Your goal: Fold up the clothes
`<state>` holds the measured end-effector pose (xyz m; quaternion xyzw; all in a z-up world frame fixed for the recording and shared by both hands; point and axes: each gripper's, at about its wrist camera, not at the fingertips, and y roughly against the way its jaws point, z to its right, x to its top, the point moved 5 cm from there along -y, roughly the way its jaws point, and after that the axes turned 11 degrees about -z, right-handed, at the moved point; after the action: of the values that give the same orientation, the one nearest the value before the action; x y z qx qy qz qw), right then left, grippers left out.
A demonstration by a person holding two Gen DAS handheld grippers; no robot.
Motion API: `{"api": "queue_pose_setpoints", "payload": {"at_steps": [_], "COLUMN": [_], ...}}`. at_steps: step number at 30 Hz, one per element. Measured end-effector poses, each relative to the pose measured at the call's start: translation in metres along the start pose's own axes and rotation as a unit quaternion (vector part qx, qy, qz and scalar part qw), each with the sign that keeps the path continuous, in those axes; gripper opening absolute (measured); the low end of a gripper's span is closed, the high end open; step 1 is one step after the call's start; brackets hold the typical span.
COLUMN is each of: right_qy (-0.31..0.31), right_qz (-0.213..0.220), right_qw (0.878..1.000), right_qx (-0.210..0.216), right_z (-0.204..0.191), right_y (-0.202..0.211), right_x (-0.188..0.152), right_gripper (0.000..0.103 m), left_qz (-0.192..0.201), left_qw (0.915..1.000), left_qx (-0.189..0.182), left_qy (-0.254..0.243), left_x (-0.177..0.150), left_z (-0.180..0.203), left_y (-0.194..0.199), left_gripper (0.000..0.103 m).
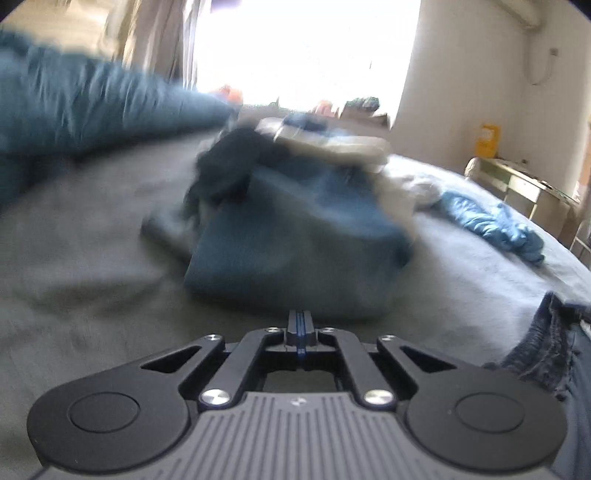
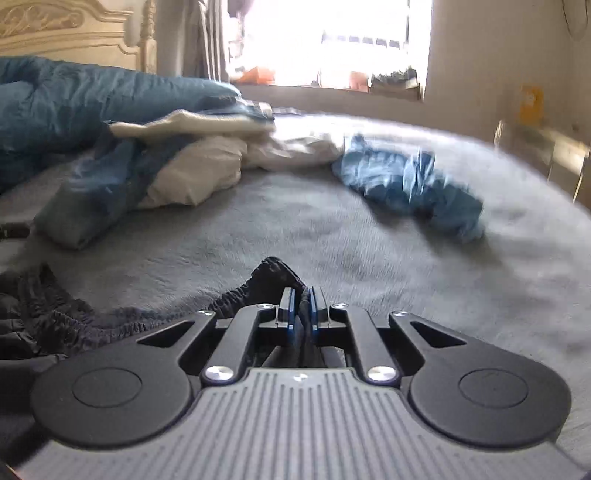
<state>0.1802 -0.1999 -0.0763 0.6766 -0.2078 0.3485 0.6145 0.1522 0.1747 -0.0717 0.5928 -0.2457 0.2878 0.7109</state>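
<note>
Bright light pours through the window [image 2: 332, 40] at the back of the room, and a big grey bed [image 2: 369, 240] fills most of both views. A puffy blue quilt [image 2: 92, 99] is bunched up near the carved headboard [image 2: 66, 29].

The left gripper [image 1: 301, 325] has its two fingers pressed flat together with nothing between them. It sits low over the bed, just in front of a folded blue cloth [image 1: 295, 240]. That cloth is at the front of a messy pile of clothes [image 1: 314, 147], blurry here, with dark and white pieces on top.

The right gripper [image 2: 302, 306] has its fingers almost together, pinching the stretchy edge of some dark pants [image 2: 55, 321]. The pants lie crumpled on the bed and trail off to the left side of that view. They also show at the right edge of the left view.

A light blue garment [image 2: 410, 184] lies in a heap farther off, beside the white clothes [image 2: 207, 166].
</note>
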Motion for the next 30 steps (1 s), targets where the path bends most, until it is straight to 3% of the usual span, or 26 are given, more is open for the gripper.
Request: {"api": "queue_pose_setpoints", "payload": {"at_steps": [2, 5, 8, 10, 12, 14, 16, 17, 18, 19, 20, 21, 27, 30], "right_qy": [-0.011, -0.018, -0.009, -0.014, -0.024, -0.04, -0.052, -0.056, -0.06, -0.062, -0.061, -0.056, -0.043, -0.035], "right_qz": [-0.018, -0.026, -0.033, -0.04, -0.046, -0.06, -0.076, -0.08, -0.084, -0.086, -0.085, -0.081, -0.009, -0.007], "right_qw": [1.0, 0.999, 0.999, 0.999, 0.998, 0.995, 0.992, 0.991, 0.99, 0.99, 0.99, 0.991, 0.996, 0.996], "right_qx": [0.009, 0.017, 0.018, 0.021, 0.032, 0.062, 0.083, 0.088, 0.093, 0.095, 0.093, 0.087, 0.082, 0.079], "right_z": [0.003, 0.004, 0.0, 0.002, 0.004, 0.007, 0.008, 0.008, 0.009, 0.008, 0.008, 0.007, 0.003, -0.002], "right_y": [-0.011, -0.012, -0.008, -0.007, -0.006, -0.007, -0.011, -0.014, -0.017, -0.018, -0.018, -0.016, 0.017, 0.009], "right_x": [-0.004, -0.005, -0.004, -0.003, -0.002, -0.002, -0.003, -0.003, -0.004, -0.004, -0.004, -0.003, 0.01, 0.011], "right_gripper": [0.007, 0.009, 0.015, 0.02, 0.028, 0.036, 0.041, 0.041, 0.042, 0.037, 0.019, 0.011, 0.006, 0.006], "left_qz": [-0.017, -0.034, -0.05, -0.061, -0.071, -0.084, -0.094, -0.101, -0.104, -0.101, -0.095, -0.085, 0.0, 0.004], "left_qw": [0.9997, 0.9988, 0.9956, 0.992, 0.9872, 0.9838, 0.9834, 0.984, 0.9852, 0.9869, 0.9884, 0.9903, 0.9969, 0.9972], "left_qx": [-0.005, -0.032, -0.062, -0.082, -0.101, -0.082, -0.068, -0.067, -0.068, -0.072, -0.076, -0.072, -0.055, -0.036], "left_qy": [0.018, -0.012, -0.05, -0.075, -0.1, -0.136, -0.14, -0.131, -0.118, -0.104, -0.091, -0.083, -0.057, -0.065], "left_x": [-0.002, -0.004, -0.006, -0.007, -0.008, -0.013, -0.016, -0.018, -0.018, -0.018, -0.018, -0.017, 0.0, 0.002], "left_z": [-0.008, 0.003, 0.017, 0.027, 0.036, 0.048, 0.053, 0.054, 0.053, 0.051, 0.05, 0.05, 0.035, 0.03], "left_y": [-0.005, 0.0, 0.006, 0.011, 0.016, 0.01, -0.002, -0.008, -0.013, -0.015, -0.016, -0.014, 0.019, 0.017], "left_gripper": [0.002, 0.011, 0.03, 0.05, 0.053, 0.053, 0.051, 0.048, 0.036, 0.02, 0.014, 0.008, 0.007, 0.007]}}
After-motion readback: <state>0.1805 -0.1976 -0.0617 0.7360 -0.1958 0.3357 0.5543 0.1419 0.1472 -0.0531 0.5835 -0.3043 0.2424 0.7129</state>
